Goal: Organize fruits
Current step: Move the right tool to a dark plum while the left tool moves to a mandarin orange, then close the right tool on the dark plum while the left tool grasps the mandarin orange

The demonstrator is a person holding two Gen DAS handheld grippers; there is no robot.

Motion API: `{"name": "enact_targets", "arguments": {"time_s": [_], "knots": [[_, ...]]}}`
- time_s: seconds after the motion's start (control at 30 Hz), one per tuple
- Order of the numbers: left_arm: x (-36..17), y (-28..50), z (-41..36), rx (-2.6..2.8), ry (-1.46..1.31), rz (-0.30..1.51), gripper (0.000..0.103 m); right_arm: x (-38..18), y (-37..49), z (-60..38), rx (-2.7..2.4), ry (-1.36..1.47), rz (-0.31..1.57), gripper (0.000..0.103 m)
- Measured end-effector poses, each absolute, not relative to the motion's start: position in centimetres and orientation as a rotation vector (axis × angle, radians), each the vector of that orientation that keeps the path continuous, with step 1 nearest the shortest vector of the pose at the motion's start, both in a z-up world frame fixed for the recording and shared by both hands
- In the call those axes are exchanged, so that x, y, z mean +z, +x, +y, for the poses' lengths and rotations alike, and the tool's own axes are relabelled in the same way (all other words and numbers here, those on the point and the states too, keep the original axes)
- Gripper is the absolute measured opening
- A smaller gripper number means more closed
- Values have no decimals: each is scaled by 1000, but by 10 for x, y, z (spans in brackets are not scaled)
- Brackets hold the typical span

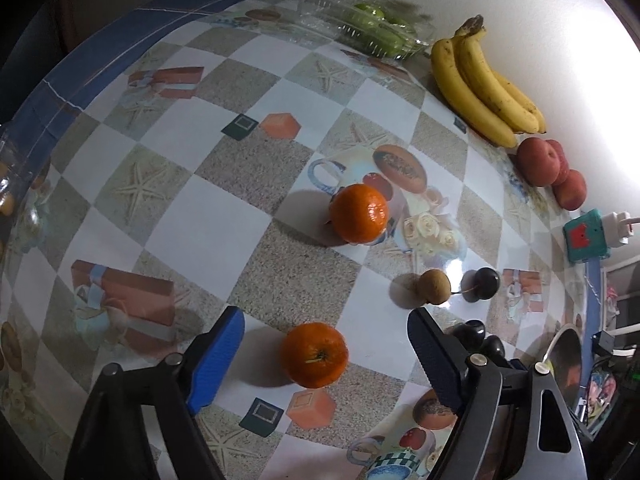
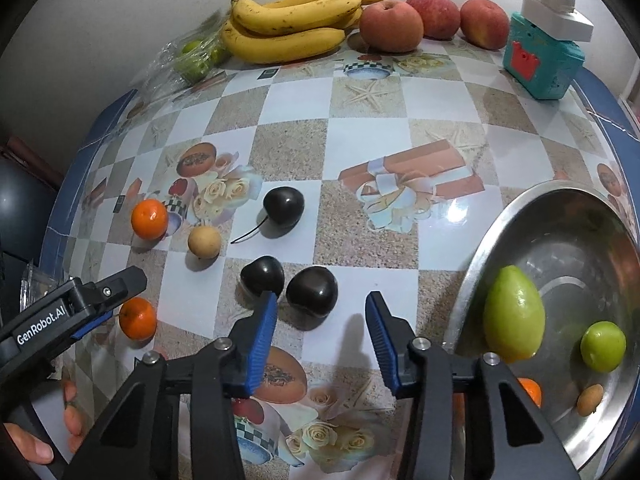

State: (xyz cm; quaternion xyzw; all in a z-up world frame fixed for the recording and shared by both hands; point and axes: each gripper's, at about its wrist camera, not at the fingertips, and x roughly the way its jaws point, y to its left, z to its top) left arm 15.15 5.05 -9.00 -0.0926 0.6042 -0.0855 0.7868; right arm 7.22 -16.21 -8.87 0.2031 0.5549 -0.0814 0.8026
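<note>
Left wrist view: two dark fruits partly hidden behind the right finger of the left gripper. Metal bowl mostly hidden behind the gripper's frame; contents not readable. Clear box at the table's far edge is blurred; green fruit inside, count uncertain.

Right wrist view: small orange in the bowl half hidden behind the right gripper. Bowl rim cut by the picture's right edge. A hand at lower left is cut off.
</note>
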Motion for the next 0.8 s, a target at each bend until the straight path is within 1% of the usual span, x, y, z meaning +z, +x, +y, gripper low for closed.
{"name": "enact_targets", "arguments": {"time_s": [0.07, 0.1, 0.27, 0.6, 0.67, 0.73, 0.8], "knots": [[-90, 150, 51, -181, -193, 1302, 82, -89, 73, -162, -174, 437, 1190, 41], [-90, 150, 52, -177, -197, 1303, 81, -89, 73, -162, -175, 439, 1190, 41], [-91, 148, 58, -182, -238, 1303, 81, -92, 74, -163, -175, 454, 1197, 36], [-95, 148, 56, -195, -238, 1319, 81, -95, 75, -162, -176, 455, 1202, 35], [-95, 148, 56, -195, -240, 1321, 81, -96, 76, -161, -172, 457, 1201, 33], [-96, 148, 57, -190, -241, 1331, 75, -96, 77, -160, -170, 455, 1200, 33], [-98, 148, 59, -186, -247, 1343, 67, -96, 78, -160, -170, 455, 1198, 32]]}}
